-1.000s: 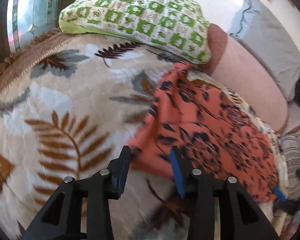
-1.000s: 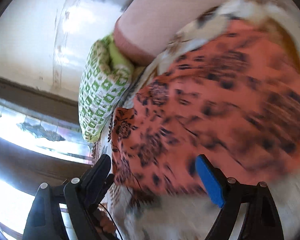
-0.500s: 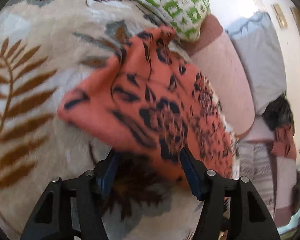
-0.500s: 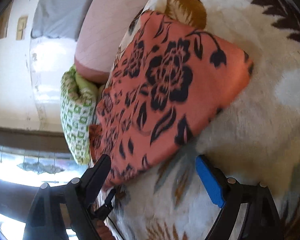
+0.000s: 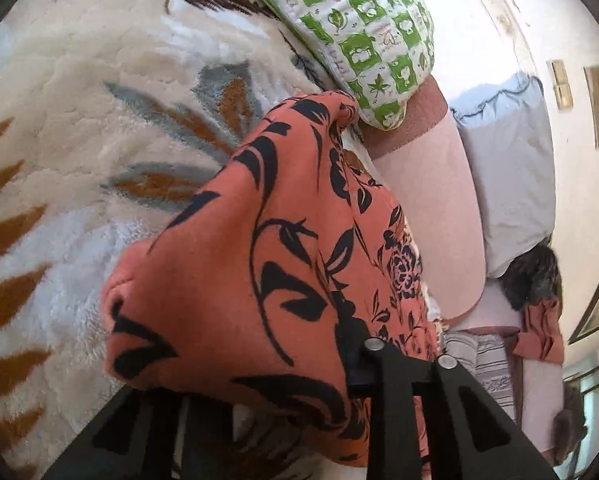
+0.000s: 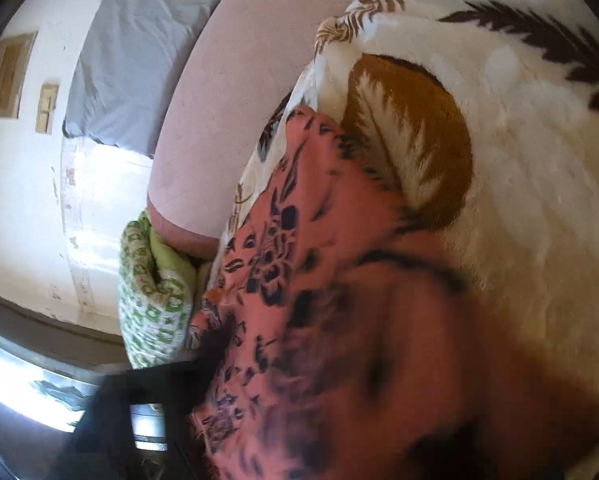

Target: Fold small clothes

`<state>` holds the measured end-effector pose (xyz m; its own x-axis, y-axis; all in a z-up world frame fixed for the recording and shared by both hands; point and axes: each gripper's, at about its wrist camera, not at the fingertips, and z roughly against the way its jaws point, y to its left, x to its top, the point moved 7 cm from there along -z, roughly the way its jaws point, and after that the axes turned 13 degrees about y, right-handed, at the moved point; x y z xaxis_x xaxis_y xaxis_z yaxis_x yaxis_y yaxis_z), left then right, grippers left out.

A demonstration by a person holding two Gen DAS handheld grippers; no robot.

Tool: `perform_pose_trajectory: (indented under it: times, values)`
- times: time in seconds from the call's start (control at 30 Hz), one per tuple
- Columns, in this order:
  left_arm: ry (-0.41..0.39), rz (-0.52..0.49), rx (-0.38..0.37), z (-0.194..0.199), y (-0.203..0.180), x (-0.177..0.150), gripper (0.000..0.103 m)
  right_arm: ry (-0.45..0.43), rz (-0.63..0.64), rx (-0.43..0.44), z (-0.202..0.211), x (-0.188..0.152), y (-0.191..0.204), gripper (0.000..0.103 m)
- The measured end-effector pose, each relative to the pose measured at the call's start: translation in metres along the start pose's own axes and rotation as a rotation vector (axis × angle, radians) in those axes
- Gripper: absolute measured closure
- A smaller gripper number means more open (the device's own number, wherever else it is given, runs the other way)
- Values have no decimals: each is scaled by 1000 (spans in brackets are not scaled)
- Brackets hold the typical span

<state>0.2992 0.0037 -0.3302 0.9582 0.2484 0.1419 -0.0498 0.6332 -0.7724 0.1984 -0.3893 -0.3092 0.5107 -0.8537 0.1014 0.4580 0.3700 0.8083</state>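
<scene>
Left gripper (image 5: 299,364): jaws closing, orange floral cloth (image 5: 267,264) bunched between them and draped over the fingers. Right gripper (image 6: 283,376): jaws closing too, same cloth between them, covering the fingertips; view blurred, actual clamp can't be confirmed. Cloth lies on the leaf-print blanket (image 5: 79,128), stretching ahead toward the green checked pillow (image 5: 363,24).

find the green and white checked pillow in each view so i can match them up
Left wrist view: the green and white checked pillow lies at top centre, on the leaf-print blanket, just above the far corner of the orange floral cloth.
Right wrist view: the same pillow is at lower left, seen end-on, left of the orange cloth.
Shared landmark: the pink bolster that butts against the pillow in both views.
</scene>
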Motion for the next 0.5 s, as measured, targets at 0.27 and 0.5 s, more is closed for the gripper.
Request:
perform_pose_trajectory:
  times: [0.27,0.5]
  values:
    - [-32,-69,73,34,-4,-40,84,-57,203,-135,42,-33,26,86]
    - [-29,-105,124,98,14,-146,84,52,274,-160,111,-87,19,86]
